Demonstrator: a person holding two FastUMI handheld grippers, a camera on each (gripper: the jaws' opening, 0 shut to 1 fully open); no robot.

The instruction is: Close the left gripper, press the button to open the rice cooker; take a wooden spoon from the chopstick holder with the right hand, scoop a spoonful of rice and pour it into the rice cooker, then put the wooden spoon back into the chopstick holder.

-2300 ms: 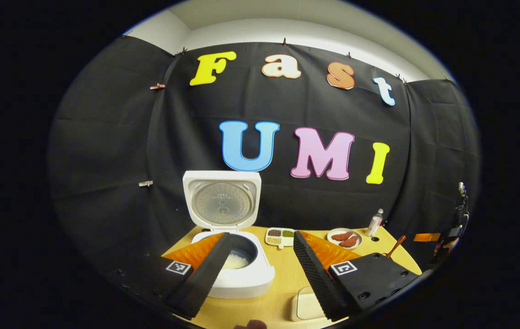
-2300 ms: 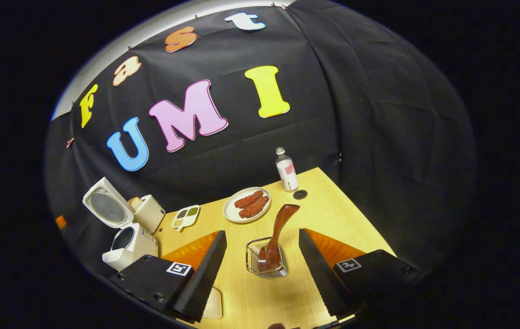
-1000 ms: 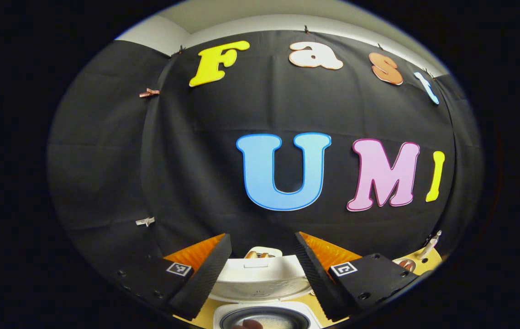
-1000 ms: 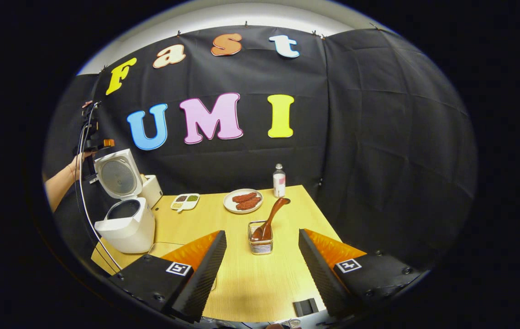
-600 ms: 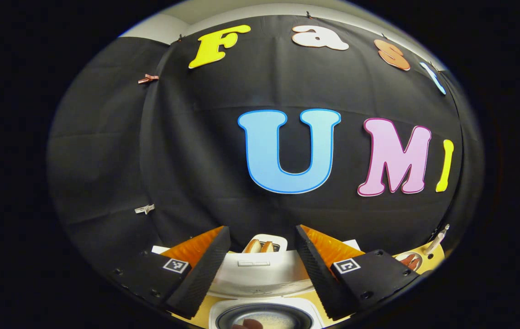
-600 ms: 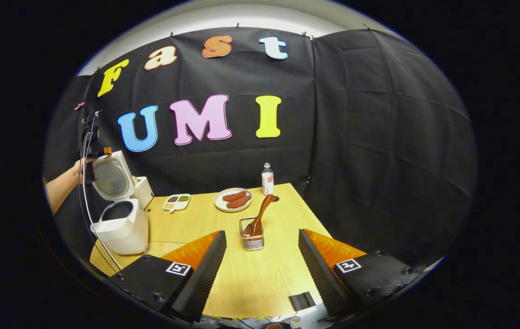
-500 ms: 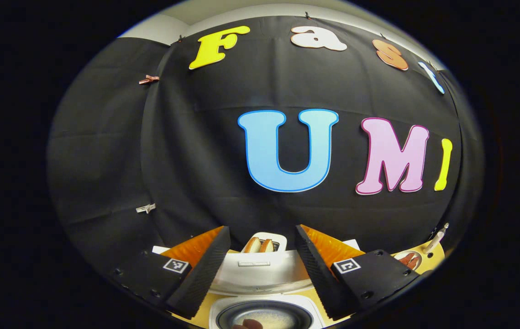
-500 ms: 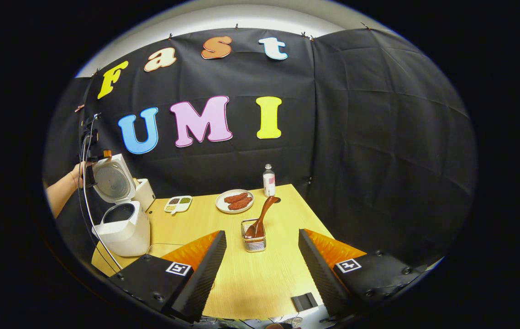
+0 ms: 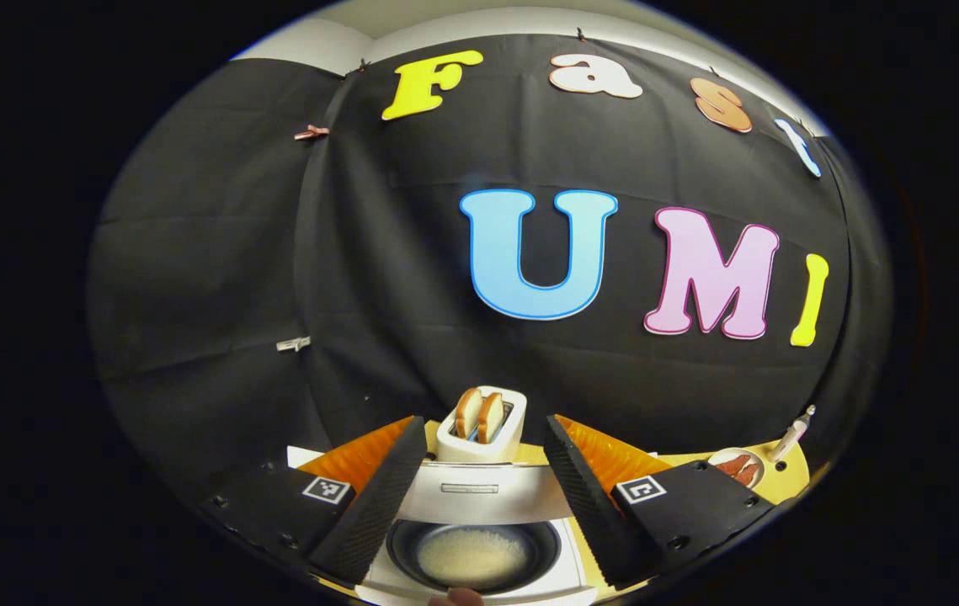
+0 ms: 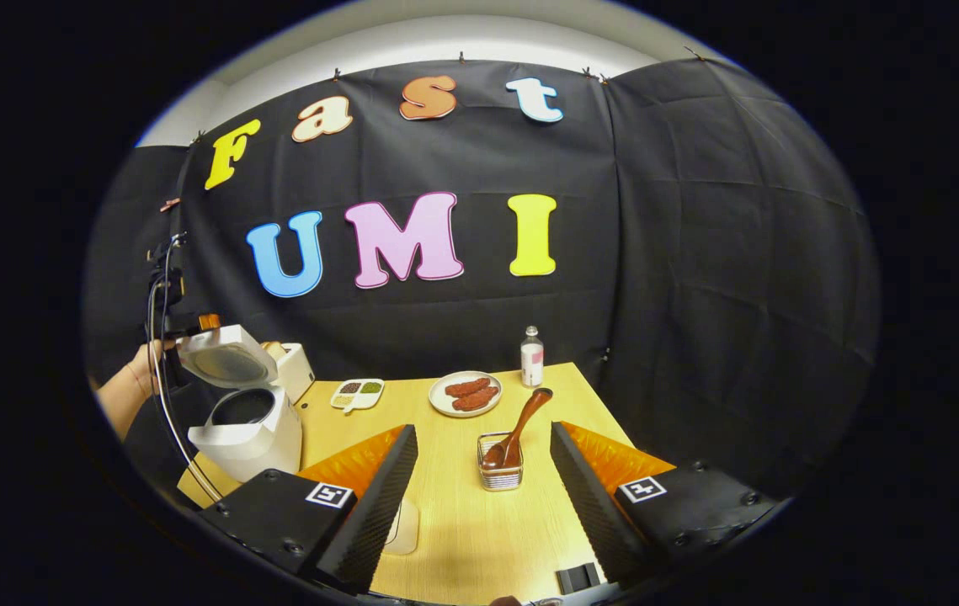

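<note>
The white rice cooker (image 10: 247, 433) stands at the table's left end, its lid (image 10: 226, 360) tilted about halfway down over the pot. In the left gripper view the lid's edge (image 9: 479, 495) lies between my fingers, above the dark pot holding rice (image 9: 471, 555). My left gripper (image 9: 483, 422) is open. The right gripper view shows that gripper (image 10: 197, 328) at the lid's raised edge, held by a hand (image 10: 130, 379). The wooden spoon (image 10: 519, 427) leans in the wire chopstick holder (image 10: 500, 473). My right gripper (image 10: 483, 427) is open and hangs back from the holder.
A toaster (image 9: 479, 431) with two bread slices stands behind the cooker. Along the back of the table (image 10: 462, 539) are a small divided tray (image 10: 359, 393), a plate of sausages (image 10: 466, 393) and a bottle (image 10: 532, 358). A white pad (image 10: 405, 526) lies near the front.
The cooker lid has tipped forward from upright to about halfway down, with the left gripper at its edge. The right gripper has drawn back from the holder; the spoon stays in it.
</note>
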